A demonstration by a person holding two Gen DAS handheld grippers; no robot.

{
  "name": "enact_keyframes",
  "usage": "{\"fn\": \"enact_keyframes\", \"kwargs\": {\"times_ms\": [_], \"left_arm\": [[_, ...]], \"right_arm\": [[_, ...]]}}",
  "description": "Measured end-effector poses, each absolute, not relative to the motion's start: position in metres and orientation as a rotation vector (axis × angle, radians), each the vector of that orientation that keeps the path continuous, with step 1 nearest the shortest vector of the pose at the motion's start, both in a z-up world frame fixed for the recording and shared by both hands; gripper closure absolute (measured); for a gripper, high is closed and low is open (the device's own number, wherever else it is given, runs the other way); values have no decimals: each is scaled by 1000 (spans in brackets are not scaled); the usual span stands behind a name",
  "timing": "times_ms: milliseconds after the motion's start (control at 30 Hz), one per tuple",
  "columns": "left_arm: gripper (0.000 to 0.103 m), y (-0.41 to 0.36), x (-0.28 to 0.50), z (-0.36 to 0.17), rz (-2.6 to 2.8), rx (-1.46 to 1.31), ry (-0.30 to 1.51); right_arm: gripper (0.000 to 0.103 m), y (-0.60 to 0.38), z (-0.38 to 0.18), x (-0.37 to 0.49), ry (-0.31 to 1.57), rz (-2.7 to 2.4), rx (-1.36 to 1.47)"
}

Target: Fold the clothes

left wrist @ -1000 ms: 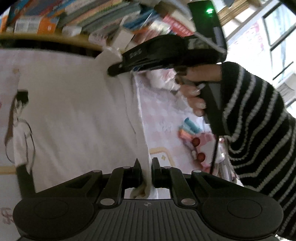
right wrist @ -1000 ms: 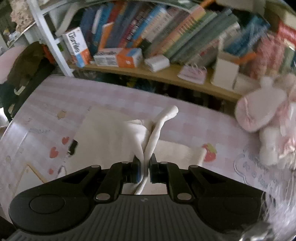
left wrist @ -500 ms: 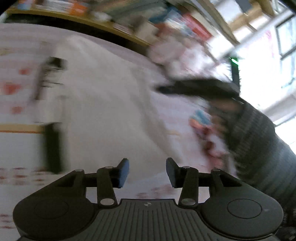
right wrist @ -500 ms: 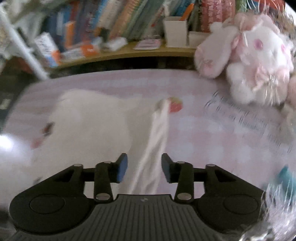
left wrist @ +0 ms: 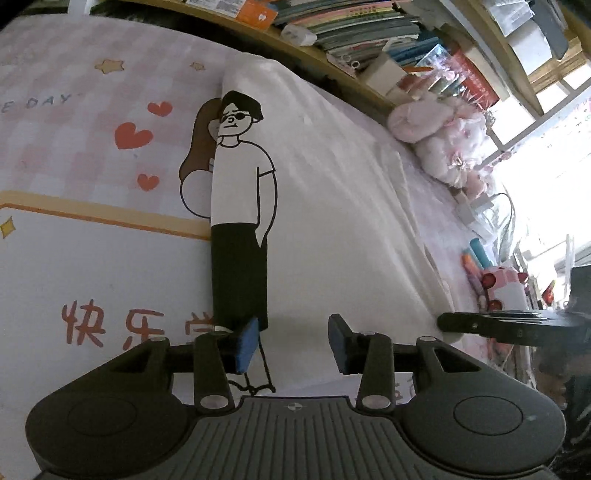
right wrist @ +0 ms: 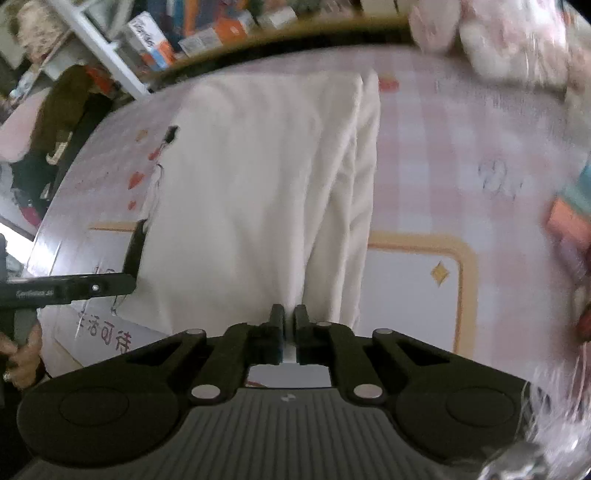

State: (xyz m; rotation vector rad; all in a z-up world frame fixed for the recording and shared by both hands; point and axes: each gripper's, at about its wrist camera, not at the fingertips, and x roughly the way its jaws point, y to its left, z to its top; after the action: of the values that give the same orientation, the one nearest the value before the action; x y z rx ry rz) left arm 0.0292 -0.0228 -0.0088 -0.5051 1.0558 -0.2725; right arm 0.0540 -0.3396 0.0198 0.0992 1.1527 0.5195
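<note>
A white T-shirt (left wrist: pixel 332 192) with a black cartoon man print lies folded lengthwise on the pink checked table mat (left wrist: pixel 74 110). It also shows in the right wrist view (right wrist: pixel 251 192). My left gripper (left wrist: pixel 291 343) is open and empty, just above the shirt's near hem. My right gripper (right wrist: pixel 289 317) has its fingers nearly together at the shirt's near edge; whether cloth is pinched between them is unclear. The right gripper's tip (left wrist: pixel 480 325) shows at the right of the left wrist view. The left gripper (right wrist: pixel 74 288) shows at the left of the right wrist view.
A wooden shelf of books (left wrist: pixel 351 22) runs along the far edge. Pink plush toys (left wrist: pixel 443 140) and small toys (left wrist: pixel 491 280) sit at the right of the mat. A dark chair or bag (right wrist: pixel 55 122) stands beyond the table's left end.
Both grippers let go of the raised shirt fold, and the shirt now lies flat. The left gripper opened and drew back to the near hem. The right gripper opened, then closed near the shirt's edge.
</note>
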Motion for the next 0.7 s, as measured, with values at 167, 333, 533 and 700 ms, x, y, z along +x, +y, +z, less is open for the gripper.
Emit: {"fn": "enact_keyframes", "kwargs": {"times_ms": [167, 333, 533, 700], "left_arm": [[66, -24, 30, -9, -269, -487, 1066], [63, -23, 34, -5, -275, -473, 1085], [58, -7, 48, 11, -272, -477, 1037], [48, 13, 81, 20, -244, -467, 991]], "right_arm": [[101, -348, 23, 45, 1111, 463, 117], [101, -354, -3, 41, 1150, 412, 145], [95, -354, 12, 27, 1063, 261, 56], [80, -345, 27, 18, 972, 225, 61]]}}
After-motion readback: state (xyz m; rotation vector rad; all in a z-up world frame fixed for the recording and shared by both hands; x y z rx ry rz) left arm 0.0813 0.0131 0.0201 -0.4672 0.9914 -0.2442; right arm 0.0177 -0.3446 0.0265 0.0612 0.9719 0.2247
